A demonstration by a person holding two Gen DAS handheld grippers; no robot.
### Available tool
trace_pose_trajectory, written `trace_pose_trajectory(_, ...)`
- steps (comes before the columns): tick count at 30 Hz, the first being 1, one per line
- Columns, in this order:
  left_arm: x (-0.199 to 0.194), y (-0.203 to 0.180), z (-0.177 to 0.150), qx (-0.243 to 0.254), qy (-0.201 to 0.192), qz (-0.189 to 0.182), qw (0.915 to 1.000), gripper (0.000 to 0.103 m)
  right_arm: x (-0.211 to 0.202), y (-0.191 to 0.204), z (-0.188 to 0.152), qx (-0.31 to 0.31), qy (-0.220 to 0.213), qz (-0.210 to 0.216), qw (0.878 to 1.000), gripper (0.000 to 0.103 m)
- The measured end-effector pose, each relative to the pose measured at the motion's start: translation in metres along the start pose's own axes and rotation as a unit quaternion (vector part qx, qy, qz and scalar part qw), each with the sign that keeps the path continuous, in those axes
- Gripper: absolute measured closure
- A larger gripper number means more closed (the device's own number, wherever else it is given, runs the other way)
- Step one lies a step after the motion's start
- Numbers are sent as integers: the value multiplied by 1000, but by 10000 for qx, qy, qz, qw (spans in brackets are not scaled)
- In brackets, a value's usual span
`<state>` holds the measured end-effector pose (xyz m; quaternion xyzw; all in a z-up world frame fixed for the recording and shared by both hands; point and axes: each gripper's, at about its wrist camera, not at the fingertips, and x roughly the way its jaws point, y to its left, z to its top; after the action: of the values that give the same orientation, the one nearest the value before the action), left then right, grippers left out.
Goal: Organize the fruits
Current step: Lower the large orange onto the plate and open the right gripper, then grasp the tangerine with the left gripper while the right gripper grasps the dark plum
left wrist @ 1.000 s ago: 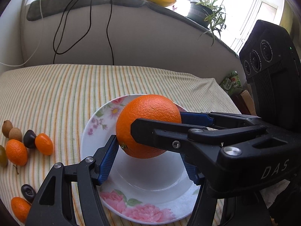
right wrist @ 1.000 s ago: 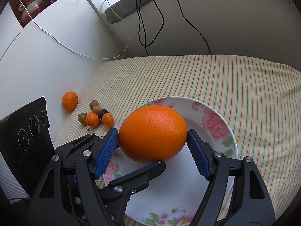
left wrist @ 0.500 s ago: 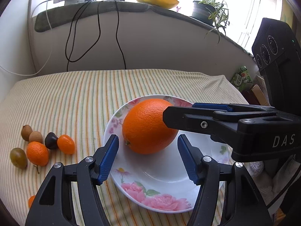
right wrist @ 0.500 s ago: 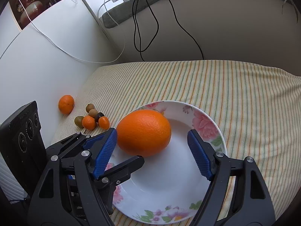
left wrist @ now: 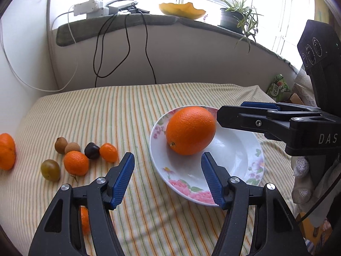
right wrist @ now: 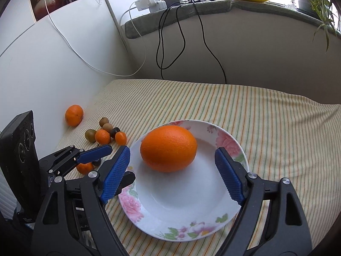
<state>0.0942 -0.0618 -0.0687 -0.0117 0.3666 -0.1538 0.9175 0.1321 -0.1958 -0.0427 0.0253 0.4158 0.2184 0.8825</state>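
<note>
Nearest the lens in the left wrist view, the left gripper (left wrist: 167, 178) has its blue-padded jaws spread wide with nothing between them; one pad hangs over the striped tablecloth (left wrist: 106, 111), the other over the near rim of the floral plate (left wrist: 251, 166). A small orange fruit (left wrist: 84, 219) peeks out under its left finger. In the right wrist view, the right gripper (right wrist: 172, 175) is likewise agape and empty. Its jaws have just been opening wider, and the large orange (right wrist: 168, 148) now lies beyond the pads, touching neither.

That orange (left wrist: 190, 130) rests on its side inside the plate (right wrist: 185, 219), on the far half of the white well, its stem end turned toward the left gripper. The right gripper (left wrist: 230, 115) reaches in from the right edge of the left view, its tip just beside the orange; whether it touches the skin cannot be told from there.

Left of the plate on the cloth sits a cluster of small fruits (left wrist: 85, 153): two small mandarins, two brown ones, a dark one and a greenish one, mostly touching each other. Further left, apart from them, lies a mandarin (right wrist: 74, 115) near the white wall.

Beyond the table, black cables (left wrist: 127, 49) hang from a power strip (left wrist: 89, 9) on the windowsill, where a yellow dish (left wrist: 182, 10) and a potted plant (left wrist: 234, 19) also stand.
</note>
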Motion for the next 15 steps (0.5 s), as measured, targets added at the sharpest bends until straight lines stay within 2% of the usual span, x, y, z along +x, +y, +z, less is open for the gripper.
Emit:
trace_pose_trajectory(7, -32, 25, -17, -37, -159, 323, 9993, 38, -14, 16, -2, -274, -329, -116, 9990, 11)
trace_pose_trajectory(10, -45, 41, -27, -145, -202, 524, 9983, 38, -18, 25, -3, -465, -366, -123, 9982, 7)
trace_pose_trajectory(15, -60, 70, -46, -412, -121, 743, 9963, 38, -19, 41, -2, -651, -362, 18, 9972, 6)
